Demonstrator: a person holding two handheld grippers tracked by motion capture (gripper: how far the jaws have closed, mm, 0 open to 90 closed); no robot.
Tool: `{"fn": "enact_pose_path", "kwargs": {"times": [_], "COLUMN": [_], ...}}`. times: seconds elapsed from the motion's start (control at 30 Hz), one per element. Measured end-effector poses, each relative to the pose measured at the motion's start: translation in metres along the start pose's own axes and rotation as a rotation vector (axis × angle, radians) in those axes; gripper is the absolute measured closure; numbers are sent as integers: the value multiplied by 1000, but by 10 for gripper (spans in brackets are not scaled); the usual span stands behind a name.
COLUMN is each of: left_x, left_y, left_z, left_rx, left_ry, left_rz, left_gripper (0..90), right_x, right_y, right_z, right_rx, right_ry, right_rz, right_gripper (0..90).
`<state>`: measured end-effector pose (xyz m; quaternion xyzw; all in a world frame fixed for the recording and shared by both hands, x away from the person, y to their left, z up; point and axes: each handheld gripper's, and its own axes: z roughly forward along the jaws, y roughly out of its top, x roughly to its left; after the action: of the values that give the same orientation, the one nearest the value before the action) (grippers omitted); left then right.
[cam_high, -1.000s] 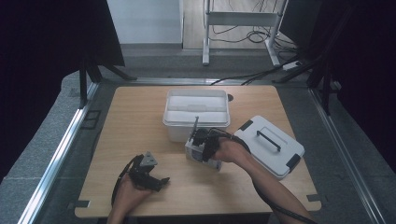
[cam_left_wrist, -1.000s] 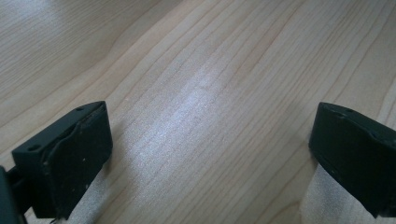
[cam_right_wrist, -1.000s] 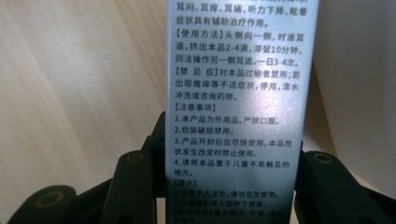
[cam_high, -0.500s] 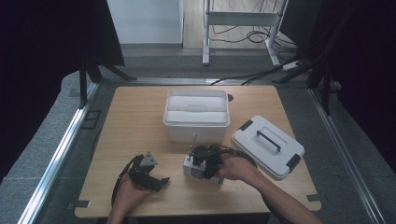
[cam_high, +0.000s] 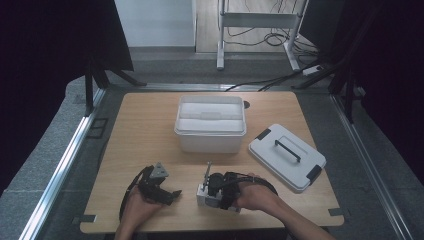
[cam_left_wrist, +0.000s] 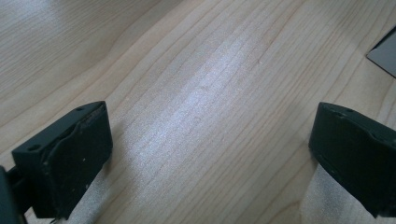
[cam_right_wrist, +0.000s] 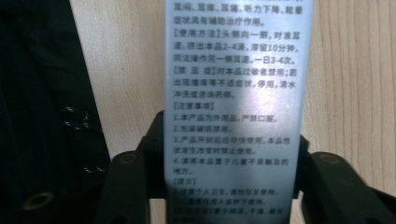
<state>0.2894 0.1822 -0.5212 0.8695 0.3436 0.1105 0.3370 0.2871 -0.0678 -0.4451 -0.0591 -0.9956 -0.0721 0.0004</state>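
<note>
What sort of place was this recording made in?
Probably a lab or studio data-collection station, not a home: a bare wooden table fenced by metal rails, dark curtains on both sides, and loose cables on the floor behind it.

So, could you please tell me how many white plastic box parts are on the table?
2: the open box at the table's middle-back, and its handled lid lying to the right of it, apart.

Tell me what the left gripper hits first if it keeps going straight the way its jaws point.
Probably just the bare wooden table. The left gripper has its jaws open and angled down at the tabletop, with nothing between them. Depth is hard to judge, so contact may be very near.
</note>
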Motion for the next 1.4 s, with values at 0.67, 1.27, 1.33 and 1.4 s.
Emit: {"fn": "enact_pose_path", "kwargs": {"times": [0.67,1.27,1.33,1.4], "left_x": [0,2,6,8], "left_y": [0,0,-1,-1], "left_z": [0,-1,-2,-3], "left_rx": [-1,-9,-24,-29], "left_ry": [0,-12,-42,-53], "left_rz": [-2,-13,-33,-45], "left_gripper": [0,0,1,5], "right_x": [-19,-68,-74,-75], "right_y": [-6,-83,-98,-101], "right_z": [-64,-35,-25,-23], "right_rx": [-127,-390,-442,-455], "right_ry": [15,-91,-133,-145], "right_rz": [44,314,367,380], "right_gripper": [386,250,187,165]}}
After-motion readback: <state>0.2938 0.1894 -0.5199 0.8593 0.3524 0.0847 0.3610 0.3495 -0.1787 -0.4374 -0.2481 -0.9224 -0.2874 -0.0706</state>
